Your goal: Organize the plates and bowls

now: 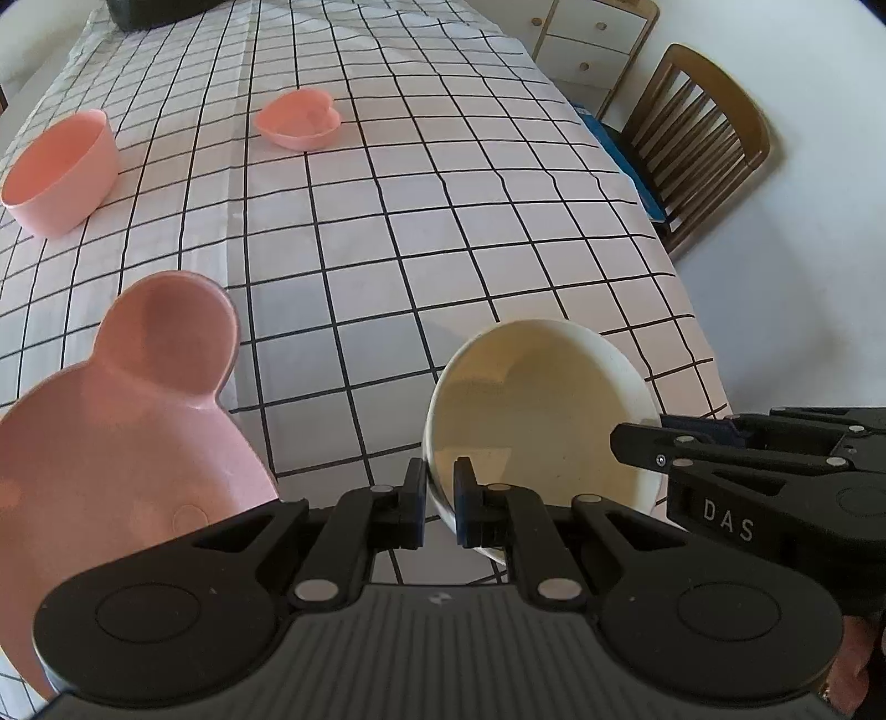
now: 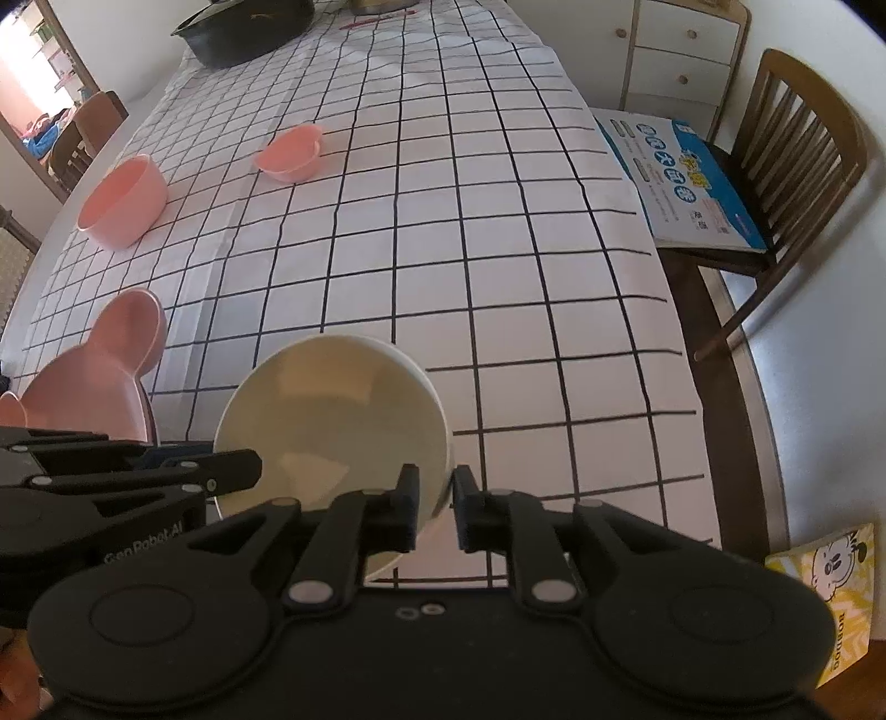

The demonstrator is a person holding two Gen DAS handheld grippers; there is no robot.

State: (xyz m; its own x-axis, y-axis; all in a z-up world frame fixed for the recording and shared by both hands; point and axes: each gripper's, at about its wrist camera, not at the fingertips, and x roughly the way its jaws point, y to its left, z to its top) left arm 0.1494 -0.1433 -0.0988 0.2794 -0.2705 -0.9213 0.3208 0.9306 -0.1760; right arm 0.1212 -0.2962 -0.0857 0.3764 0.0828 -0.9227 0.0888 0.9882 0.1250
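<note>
A cream bowl is held tilted above the checked tablecloth. My left gripper is shut on its left rim. My right gripper is shut on its right rim; the bowl also shows in the right wrist view. A pink bear-shaped plate lies to the left, near the front edge, and shows in the right wrist view. A deep pink bowl stands at the far left. A pink heart-shaped bowl sits further back.
A wooden chair with a blue and white book on its seat stands right of the table. A black pan sits at the far end. A white drawer unit is behind. A yellow book lies on the floor.
</note>
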